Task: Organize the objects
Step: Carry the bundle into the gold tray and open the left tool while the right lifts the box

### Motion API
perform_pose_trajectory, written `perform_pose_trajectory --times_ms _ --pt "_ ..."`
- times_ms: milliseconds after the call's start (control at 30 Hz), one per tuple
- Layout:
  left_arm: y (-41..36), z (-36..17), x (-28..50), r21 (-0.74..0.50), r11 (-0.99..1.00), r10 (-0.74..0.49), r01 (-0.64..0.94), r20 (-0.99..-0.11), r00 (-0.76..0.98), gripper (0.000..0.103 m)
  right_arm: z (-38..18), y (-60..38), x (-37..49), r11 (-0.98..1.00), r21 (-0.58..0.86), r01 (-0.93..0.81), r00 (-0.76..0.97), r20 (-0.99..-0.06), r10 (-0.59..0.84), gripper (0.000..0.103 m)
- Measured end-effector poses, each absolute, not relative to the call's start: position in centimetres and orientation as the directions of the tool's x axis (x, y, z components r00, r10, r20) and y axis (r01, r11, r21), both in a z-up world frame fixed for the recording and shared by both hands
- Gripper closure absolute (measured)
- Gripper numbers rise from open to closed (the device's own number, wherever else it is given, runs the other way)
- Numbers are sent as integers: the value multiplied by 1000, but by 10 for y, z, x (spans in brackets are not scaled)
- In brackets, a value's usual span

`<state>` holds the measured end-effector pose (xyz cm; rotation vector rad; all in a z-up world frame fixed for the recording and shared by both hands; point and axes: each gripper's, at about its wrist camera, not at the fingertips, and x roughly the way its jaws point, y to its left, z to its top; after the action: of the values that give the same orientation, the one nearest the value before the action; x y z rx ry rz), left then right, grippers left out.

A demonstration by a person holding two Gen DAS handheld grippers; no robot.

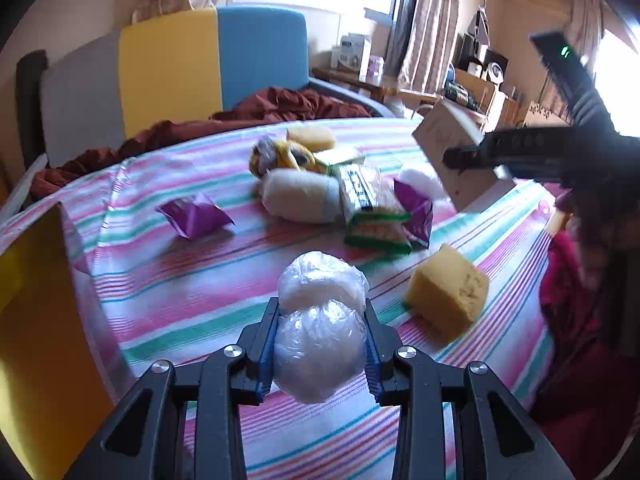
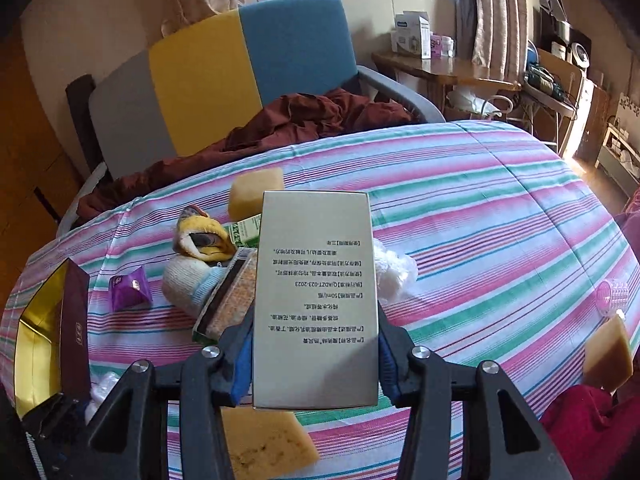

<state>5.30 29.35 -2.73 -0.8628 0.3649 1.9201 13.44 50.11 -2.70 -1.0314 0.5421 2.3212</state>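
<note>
My left gripper (image 1: 322, 312) is shut on a clear plastic bag of white stuff (image 1: 320, 324) and holds it just above the striped cloth. My right gripper (image 2: 316, 320) is shut on a silver printed carton (image 2: 316, 300), held upright above the table; the carton also shows in the left wrist view (image 1: 444, 152), with the right gripper (image 1: 472, 156) at the upper right. A pile of loose items lies mid-table: a white sock roll (image 1: 298, 196), purple packets (image 1: 194, 216), a green snack pack (image 1: 378, 232), a yellow sponge (image 1: 448, 292).
An open box with a gold inside (image 2: 44, 336) stands at the table's left edge; it also shows in the left wrist view (image 1: 36, 320). Another sponge (image 2: 256, 192) lies at the back. A pink roller (image 2: 612, 296) and a sponge (image 2: 608, 352) lie right. A sofa (image 2: 248, 64) with a red blanket is behind.
</note>
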Motion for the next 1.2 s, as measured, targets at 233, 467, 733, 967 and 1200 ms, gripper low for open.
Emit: perform_pose_trajectory --times_ms 233,467,733,967,1200 --pt "228 4 14 -121 -652 594 -749 -695 -405 66 -25 498 133 -792 134 -596 -581 -753 309 53" --pt "125 1 -31 -97 -836 426 -539 -734 -529 66 -25 491 130 -807 114 -580 -583 -749 313 53" --pt "51 -37 -43 -20 -913 260 -408 -798 -543 66 -28 480 124 -823 60 -564 -561 -759 330 53" --pt "41 -58 -40 -15 -924 231 -383 -820 -524 65 -29 476 121 -820 32 -572 -538 -769 345 53" --pt "40 -58 -39 -21 -923 240 -384 -810 -535 63 -30 466 115 -822 15 -570 -528 -773 352 53"
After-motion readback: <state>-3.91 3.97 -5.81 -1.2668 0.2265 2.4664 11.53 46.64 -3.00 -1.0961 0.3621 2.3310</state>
